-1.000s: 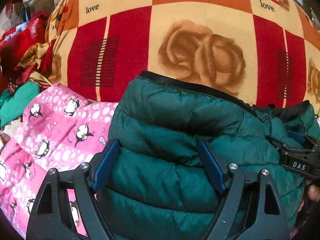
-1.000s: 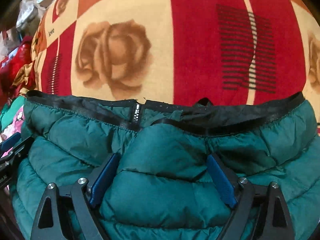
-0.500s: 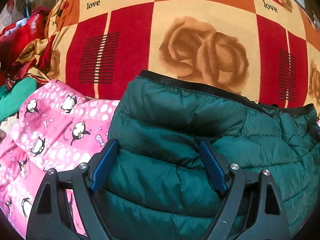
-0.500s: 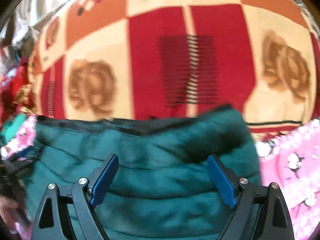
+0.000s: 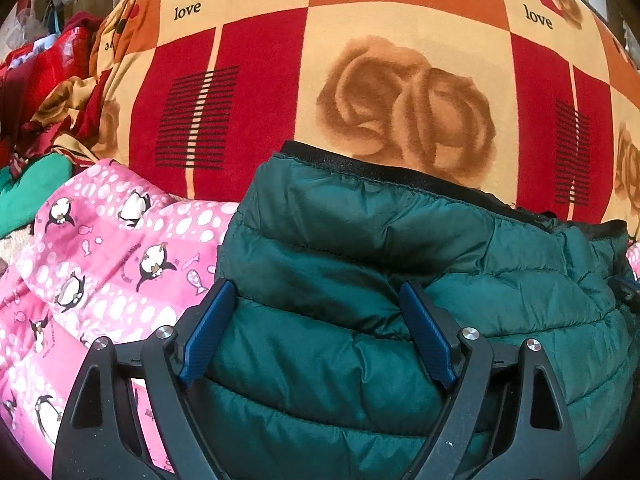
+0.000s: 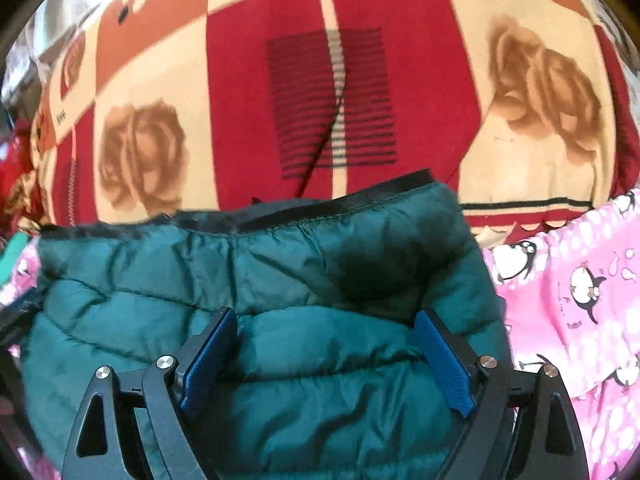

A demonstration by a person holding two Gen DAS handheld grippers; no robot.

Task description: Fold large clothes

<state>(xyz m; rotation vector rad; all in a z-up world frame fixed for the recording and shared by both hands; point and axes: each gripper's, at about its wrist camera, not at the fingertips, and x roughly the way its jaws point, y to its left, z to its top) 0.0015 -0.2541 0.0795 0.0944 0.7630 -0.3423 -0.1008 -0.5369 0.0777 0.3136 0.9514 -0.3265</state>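
Left wrist view: green puffer jacket [image 5: 400, 280] folded in a bundle on rose blanket [image 5: 400, 80], beside pink penguin garment [image 5: 100, 260]. Left gripper [image 5: 316, 336] fingers apart, straddling padding; right gripper [image 6: 328, 356] likewise — nothing clamped. Likely light, soft, springy, slick shell — pinch bound hem or quilt seam.

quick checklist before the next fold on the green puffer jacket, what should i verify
1. Left tongs over the green puffer jacket, near its left end: ok.
2. Right tongs over the jacket's right end: ok.
3. Both tongs wide apart, quilting bulging between the blue pads: ok. Whether the pads pinch the fabric: cannot tell.
4. Black-trimmed edge lying even across the jacket: not ok, it is bunched near the middle.
5. Room for the fold: not ok, pink penguin fabric crowds both sides; the rose blanket beyond looks open.
6. Right wrist view sharp enough to judge: not ok, it is blurred.
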